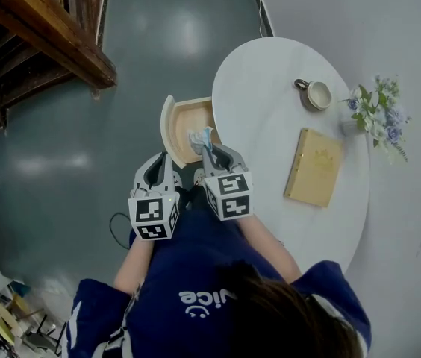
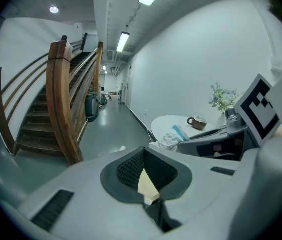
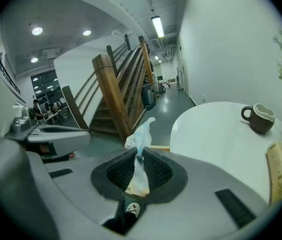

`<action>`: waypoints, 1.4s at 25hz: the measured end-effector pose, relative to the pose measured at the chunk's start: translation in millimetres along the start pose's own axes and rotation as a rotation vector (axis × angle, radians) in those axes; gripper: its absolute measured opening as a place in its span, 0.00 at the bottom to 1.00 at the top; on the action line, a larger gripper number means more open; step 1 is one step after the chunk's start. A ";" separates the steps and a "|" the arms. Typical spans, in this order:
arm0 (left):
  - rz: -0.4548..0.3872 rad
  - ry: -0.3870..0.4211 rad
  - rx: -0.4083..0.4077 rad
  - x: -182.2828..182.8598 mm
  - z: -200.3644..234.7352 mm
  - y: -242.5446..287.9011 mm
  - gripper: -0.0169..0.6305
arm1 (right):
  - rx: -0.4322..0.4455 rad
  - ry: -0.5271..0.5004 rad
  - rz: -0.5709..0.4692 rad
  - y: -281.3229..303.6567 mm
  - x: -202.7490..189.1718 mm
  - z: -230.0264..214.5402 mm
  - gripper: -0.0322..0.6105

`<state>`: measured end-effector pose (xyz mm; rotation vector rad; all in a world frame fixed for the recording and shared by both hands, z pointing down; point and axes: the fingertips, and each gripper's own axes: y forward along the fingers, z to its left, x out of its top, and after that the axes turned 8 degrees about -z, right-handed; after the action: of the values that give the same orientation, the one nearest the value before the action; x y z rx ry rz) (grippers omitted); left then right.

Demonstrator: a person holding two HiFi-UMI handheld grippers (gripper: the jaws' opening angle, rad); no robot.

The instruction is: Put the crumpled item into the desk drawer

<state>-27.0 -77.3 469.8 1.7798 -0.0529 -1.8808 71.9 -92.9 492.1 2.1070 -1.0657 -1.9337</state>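
A crumpled item [image 1: 198, 137], white with a blue streak, hangs just above the open wooden drawer [image 1: 183, 120]. It is pinched in the right gripper [image 3: 140, 159], whose jaws are clamped tight on its lower end while the rest sticks up past the tips.

The left gripper [image 2: 143, 155] sits just beside the drawer's curved front, on the person's side. Its jaws are together at the tips with nothing between them.

The drawer juts from the edge of a round white table [image 1: 270, 66]. On that table, beyond the drawer, lie a tan book [image 1: 313, 167], a mug [image 1: 317, 94] and, farthest off, a bunch of flowers [image 1: 378, 110]. Across the grey floor [image 1: 83, 162] from the drawer stands a wooden staircase [image 1: 39, 21].
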 end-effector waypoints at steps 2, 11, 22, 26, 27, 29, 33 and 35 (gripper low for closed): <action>-0.005 0.002 0.001 3.1 4.9 3.6 0.03 | -0.006 0.005 0.006 6.6 2.1 -0.2 0.12; -0.012 0.007 0.005 12.3 25.5 14.3 0.03 | -0.007 0.050 0.110 44.6 -16.9 0.7 0.12; 0.004 -0.028 0.058 8.1 52.5 13.2 0.03 | -0.010 0.050 0.256 95.5 -54.3 -2.5 0.12; 0.014 -0.047 0.079 6.1 59.2 13.3 0.03 | -0.013 0.047 0.301 112.7 -65.2 -6.1 0.12; 0.013 -0.055 0.084 6.8 61.5 12.7 0.03 | -0.014 0.044 0.311 116.7 -67.6 -6.4 0.12; 0.010 -0.058 0.091 9.6 65.4 11.3 0.03 | -0.016 0.039 0.332 123.5 -72.1 -6.9 0.12; 0.012 -0.039 0.101 12.5 70.7 10.6 0.03 | -0.022 0.030 0.384 134.5 -84.5 -7.6 0.12; 0.018 -0.041 0.098 12.4 71.6 10.2 0.03 | -0.026 0.025 0.408 139.6 -92.1 -7.8 0.12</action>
<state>-90.0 -114.8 471.4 1.7993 -0.1785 -1.9321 23.8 -151.4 641.4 1.7244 -1.3312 -1.7087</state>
